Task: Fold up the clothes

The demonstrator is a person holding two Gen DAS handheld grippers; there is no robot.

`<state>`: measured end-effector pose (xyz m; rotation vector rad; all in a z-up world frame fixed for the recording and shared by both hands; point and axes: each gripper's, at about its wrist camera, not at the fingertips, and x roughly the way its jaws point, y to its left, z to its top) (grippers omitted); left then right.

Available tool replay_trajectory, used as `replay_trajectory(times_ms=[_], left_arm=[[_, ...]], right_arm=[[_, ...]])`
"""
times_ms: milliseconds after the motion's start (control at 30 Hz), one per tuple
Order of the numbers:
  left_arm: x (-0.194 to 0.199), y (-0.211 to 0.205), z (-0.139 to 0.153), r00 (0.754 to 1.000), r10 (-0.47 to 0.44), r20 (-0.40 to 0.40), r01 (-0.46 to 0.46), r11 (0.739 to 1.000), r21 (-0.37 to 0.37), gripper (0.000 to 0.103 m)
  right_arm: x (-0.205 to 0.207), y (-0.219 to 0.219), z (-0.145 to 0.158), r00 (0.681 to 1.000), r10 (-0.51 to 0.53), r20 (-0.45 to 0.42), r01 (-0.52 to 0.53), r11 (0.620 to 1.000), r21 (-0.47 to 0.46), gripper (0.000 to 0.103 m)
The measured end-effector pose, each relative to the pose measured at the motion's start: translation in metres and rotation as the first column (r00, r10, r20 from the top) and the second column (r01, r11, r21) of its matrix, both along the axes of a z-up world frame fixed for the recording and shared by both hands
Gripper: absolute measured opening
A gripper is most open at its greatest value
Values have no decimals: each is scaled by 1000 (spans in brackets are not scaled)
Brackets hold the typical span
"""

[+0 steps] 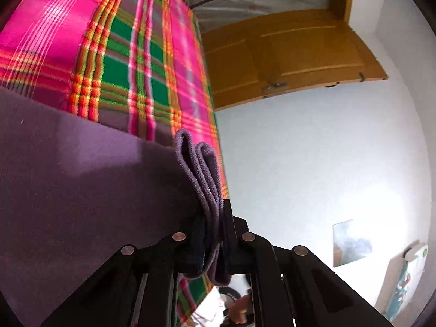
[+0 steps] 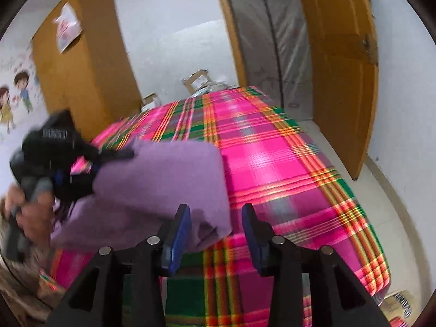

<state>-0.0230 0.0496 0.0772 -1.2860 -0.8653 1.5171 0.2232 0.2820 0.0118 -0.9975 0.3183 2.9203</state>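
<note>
A purple knit garment, folded into a thick pad, hangs above the bed covered with a pink, green and orange plaid cloth. My left gripper is shut on several layers of the garment's folded edge. It also shows in the right wrist view at the garment's far left corner, held by a hand. My right gripper is open, its blue pads on either side of the garment's near right corner without pinching it.
An open wooden door and a plastic-wrapped mattress stand beyond the bed. A wooden wardrobe is at the back left, with cardboard boxes beside it. White floor lies right of the bed.
</note>
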Motion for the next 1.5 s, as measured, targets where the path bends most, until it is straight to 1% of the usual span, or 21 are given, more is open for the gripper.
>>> replay_trajectory(times_ms=[67, 133, 200, 267, 400, 433, 500, 633, 700, 833, 900, 967, 1067, 1167, 1233, 1267, 1300, 1367, 1500], left_arm=[[2, -3, 5, 1000, 3, -20, -2, 999, 41, 8], [5, -4, 15, 998, 9, -57, -5, 997, 71, 8], [8, -5, 24, 996, 9, -91, -1, 996, 87, 8], [8, -9, 30, 995, 17, -103, -7, 995, 104, 8], [6, -22, 32, 995, 45, -94, -34, 992, 119, 8], [6, -27, 31, 995, 56, -88, -44, 992, 122, 8], [6, -36, 30, 994, 77, -77, -67, 989, 129, 8], [10, -52, 28, 992, 99, -76, -90, 989, 114, 8], [12, -58, 21, 992, 108, -68, -102, 992, 80, 8], [15, -70, 6, 991, 126, -53, -126, 992, 8, 8], [17, -76, -2, 990, 136, -46, -137, 990, -28, 8], [17, -79, -6, 988, 147, -36, -148, 988, -38, 8], [18, -84, -11, 987, 160, -33, -161, 985, -55, 8], [20, -87, -10, 984, 171, -57, -177, 979, -105, 8], [22, -90, -13, 983, 175, -54, -181, 976, -122, 8], [22, -92, -15, 983, 178, -48, -182, 975, -130, 8], [23, -94, -17, 982, 187, -42, -191, 973, -133, 8], [23, -98, -17, 980, 197, -39, -200, 973, -116, 8], [24, -104, -12, 976, 210, -51, -214, 972, -94, 8]], right_arm=[[-5, -6, -6, 1000, 5, 22, -5, 1000, 7, 41], [-10, -10, -11, 999, 4, 38, -4, 1000, 1, 42], [-17, -10, -15, 999, -7, 41, 7, 1000, -9, 42], [-23, -8, -16, 998, -38, 47, 39, 999, -10, 43], [-32, -6, -19, 996, -57, 75, 58, 998, -14, 43], [-33, -8, -19, 995, -59, 77, 59, 998, -3, 43], [-33, -14, -18, 995, -71, 74, 67, 996, 51, 43], [-29, -27, -16, 995, -94, 43, 83, 977, 196, 43], [-28, -31, -15, 995, -94, 41, 81, 967, 240, 43], [-27, -30, -16, 995, -69, 68, 50, 968, 247, 43], [-24, -32, -16, 996, -40, 80, 19, 967, 253, 43], [-20, -36, -15, 996, -16, 83, -7, 963, 268, 43], [-19, -43, -12, 997, 0, 75, -25, 944, 329, 43], [-18, -51, -8, 994, 45, 97, -80, 919, 386, 43], [-12, -53, -1, 991, 84, 103, -118, 906, 406, 43], [-9, -53, 2, 989, 103, 110, -139, 906, 401, 43], [-7, -52, 5, 987, 115, 113, -151, 905, 397, 43], [-4, -50, 11, 988, 113, 108, -147, 905, 398, 43], [-3, -53, 11, 986, 126, 108, -158, 912, 379, 43]])
